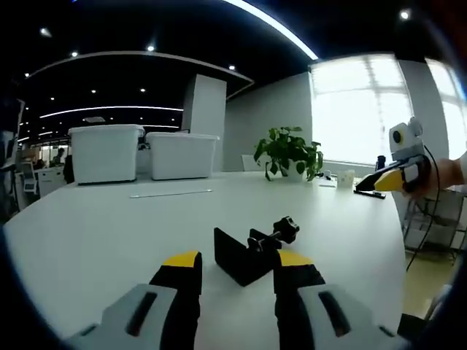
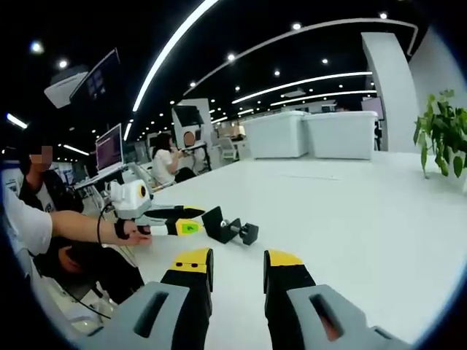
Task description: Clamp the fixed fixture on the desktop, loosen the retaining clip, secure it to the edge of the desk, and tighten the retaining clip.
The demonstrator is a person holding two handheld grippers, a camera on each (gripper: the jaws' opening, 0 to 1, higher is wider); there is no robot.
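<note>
The black clamp fixture (image 1: 244, 255) lies on the white desk (image 1: 109, 226), its screw knob (image 1: 286, 228) pointing to the far right. My left gripper (image 1: 238, 259) is open just in front of it, one jaw to each side of its near end, not closed on it. The right gripper view has that left gripper (image 2: 186, 219) at the left, held by a hand (image 2: 135, 233), tips right beside the clamp fixture (image 2: 219, 222). My right gripper (image 2: 238, 260) is open over bare desk with nothing in it. It also appears far right (image 1: 390, 180), above the desk's edge.
Two white bins (image 1: 142, 152) stand at the back of the desk, with a potted plant (image 1: 288, 152) and small items (image 1: 343, 177) beyond the clamp. A thin strip (image 1: 171, 194) lies mid-desk. People (image 2: 166, 162) and monitors (image 2: 108, 146) sit past the desk's left edge.
</note>
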